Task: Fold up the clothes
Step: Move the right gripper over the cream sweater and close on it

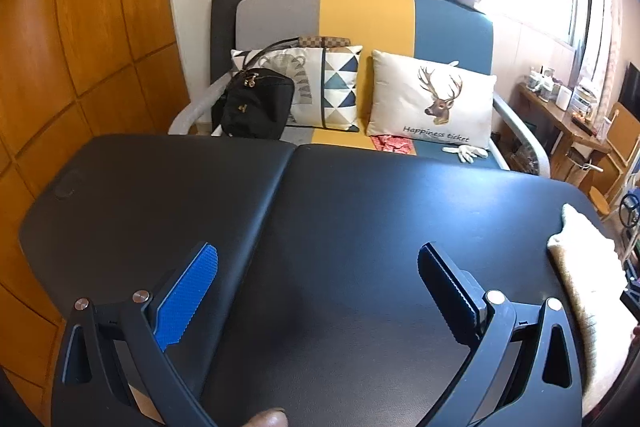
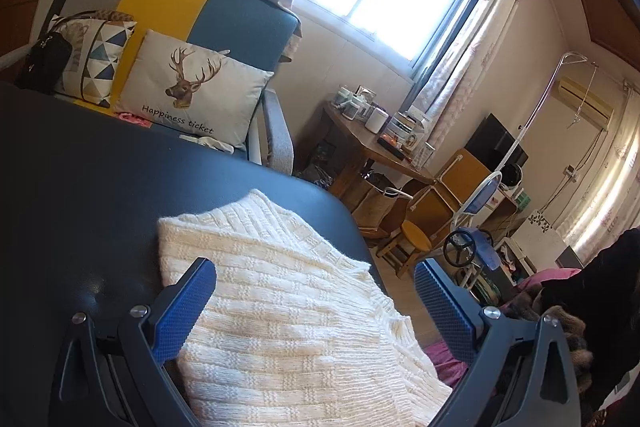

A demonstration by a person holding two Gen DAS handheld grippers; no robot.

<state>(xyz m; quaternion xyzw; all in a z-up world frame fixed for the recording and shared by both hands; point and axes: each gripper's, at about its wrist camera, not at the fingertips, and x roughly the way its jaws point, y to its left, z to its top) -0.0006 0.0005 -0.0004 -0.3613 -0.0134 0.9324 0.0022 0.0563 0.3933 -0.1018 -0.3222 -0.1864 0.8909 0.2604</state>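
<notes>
Sweater point(image 2: 288, 291), cream and rib-knit, lies right under the right gripper point(image 2: 316, 307), whose blue-padded fingers stand spread wide and grasp nothing. It sits at the right-hand end of the black table point(image 2: 80, 187), bunched in overlapping layers, with one part spilling past the table's rounded edge towards the floor. Is that a finished fold or a heap waiting to be laid out? Hard to call: the layers could be either a loose fold set aside or a garment just dropped there, and its far side is out of sight.

Over on the other side, the left gripper point(image 1: 318, 291) hovers above bare tabletop, fingers released too, with only a sliver of the sweater point(image 1: 580, 267) at the right rim of its view. Plenty of clear black surface lies ahead and to the left, crossed by a seam down the middle. Beyond the far edge, close behind, stands the sofa point(image 1: 368, 11) with a deer cushion point(image 1: 432, 99) and a black bag point(image 1: 256, 103).
</notes>
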